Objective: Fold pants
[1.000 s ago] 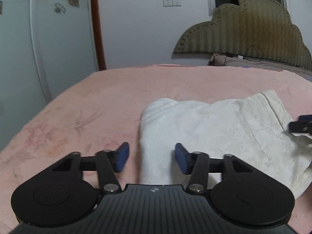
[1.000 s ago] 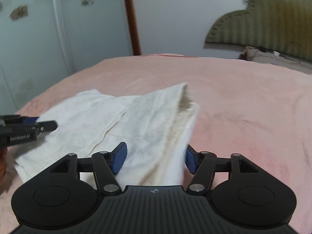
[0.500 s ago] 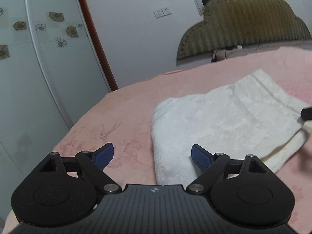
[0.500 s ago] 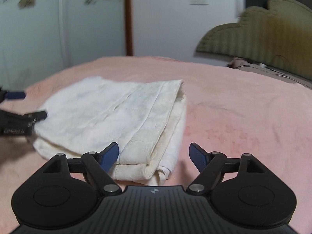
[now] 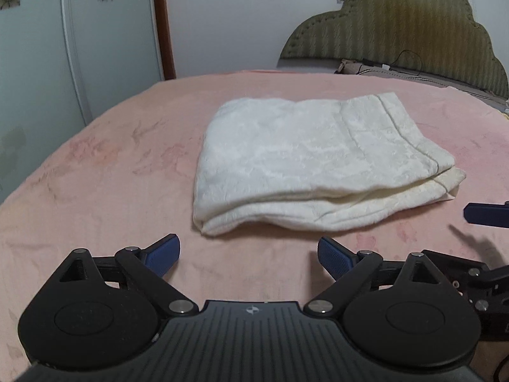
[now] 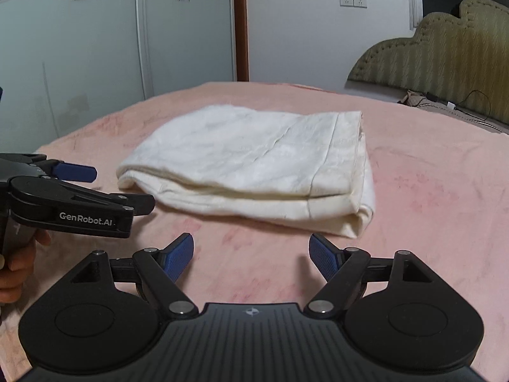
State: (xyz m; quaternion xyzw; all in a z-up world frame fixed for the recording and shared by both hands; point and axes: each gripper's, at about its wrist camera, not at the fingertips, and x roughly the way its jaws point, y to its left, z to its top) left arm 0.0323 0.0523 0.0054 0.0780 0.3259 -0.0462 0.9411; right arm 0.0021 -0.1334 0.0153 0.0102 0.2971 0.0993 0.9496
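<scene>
The cream-white pants (image 5: pixel 305 165) lie folded into a flat layered rectangle on the pink bed; they also show in the right wrist view (image 6: pixel 254 165). My left gripper (image 5: pixel 249 254) is open and empty, hanging a little short of the pants' near edge. My right gripper (image 6: pixel 251 254) is open and empty too, just short of the pants' near right corner. The left gripper's body shows at the left of the right wrist view (image 6: pixel 79 203), held by a hand. A blue finger of the right gripper (image 5: pixel 486 215) shows at the left view's right edge.
The pink bedspread (image 5: pixel 95 175) reaches all around the pants. A padded olive headboard (image 5: pixel 397 31) stands at the far right with cables and bedding below it. A wardrobe with flower decals (image 6: pixel 79 47) and a brown door frame (image 6: pixel 240 25) stand behind the bed.
Both grippers have let go of the pants, opened wide and drawn back toward me. The pants now lie flat and folded on the bed, clear of the fingers.
</scene>
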